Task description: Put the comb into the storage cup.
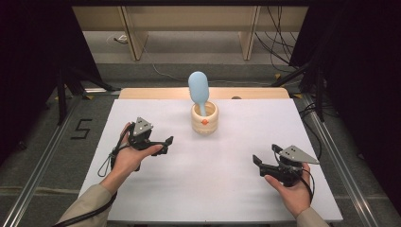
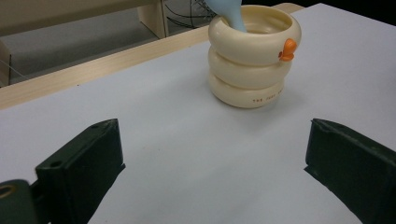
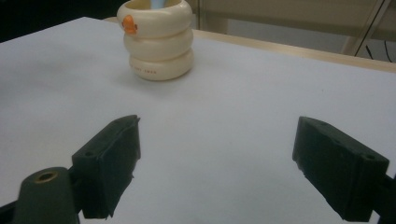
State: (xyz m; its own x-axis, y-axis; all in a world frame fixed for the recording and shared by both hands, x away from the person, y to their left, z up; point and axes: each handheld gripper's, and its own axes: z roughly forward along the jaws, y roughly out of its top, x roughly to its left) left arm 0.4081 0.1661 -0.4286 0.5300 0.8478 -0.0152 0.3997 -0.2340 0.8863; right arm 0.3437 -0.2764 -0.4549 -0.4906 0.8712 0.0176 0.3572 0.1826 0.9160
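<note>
A cream ringed holder (image 1: 204, 118) with a small orange knob stands upright at the far middle of the white table (image 1: 213, 189). A light blue paddle-shaped utensil (image 1: 198, 89) rises out of it. The holder (image 2: 253, 56) lies ahead and to the right in the left gripper view, with the blue handle (image 2: 231, 14) dipping into its mouth. It sits ahead and to the left (image 3: 159, 39) in the right gripper view. My left gripper (image 1: 165, 144) rests at the left, jaws wide apart and empty. My right gripper (image 1: 257, 163) rests at the right, also open and empty.
A wooden strip (image 1: 203, 92) runs along the table's far edge. Beyond it stand wooden shelf legs (image 1: 135, 38) and loose cables (image 1: 279, 42) on the floor. Dark stands flank both sides. White tabletop stretches between the two grippers.
</note>
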